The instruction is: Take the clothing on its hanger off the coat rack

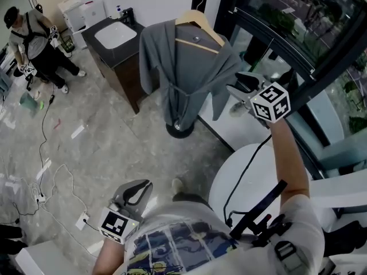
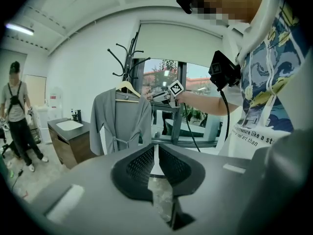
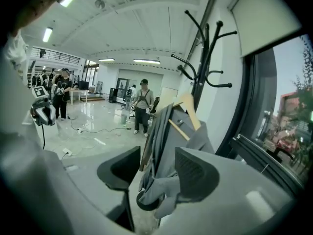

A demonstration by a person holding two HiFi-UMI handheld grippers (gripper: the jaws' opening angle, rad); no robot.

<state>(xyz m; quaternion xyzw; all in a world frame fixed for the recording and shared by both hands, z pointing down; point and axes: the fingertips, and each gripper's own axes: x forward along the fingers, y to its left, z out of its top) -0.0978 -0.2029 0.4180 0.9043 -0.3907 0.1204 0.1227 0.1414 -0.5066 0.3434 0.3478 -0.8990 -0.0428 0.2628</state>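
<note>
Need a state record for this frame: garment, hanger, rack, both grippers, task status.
garment: gray robe, belt tied at the waist, draped on the hanger
hanger: wooden hanger, hooked on the rack
rack: black coat rack, upright, with the robe hanging in front of its pole
right: right gripper raised beside the robe's sleeve, jaws open, gripping nothing
left: left gripper held low, away from the rack, jaws shut, empty
status: robe and hanger not yet lifted off

Dim, cool light; gripper views warp toward dark corners.
</note>
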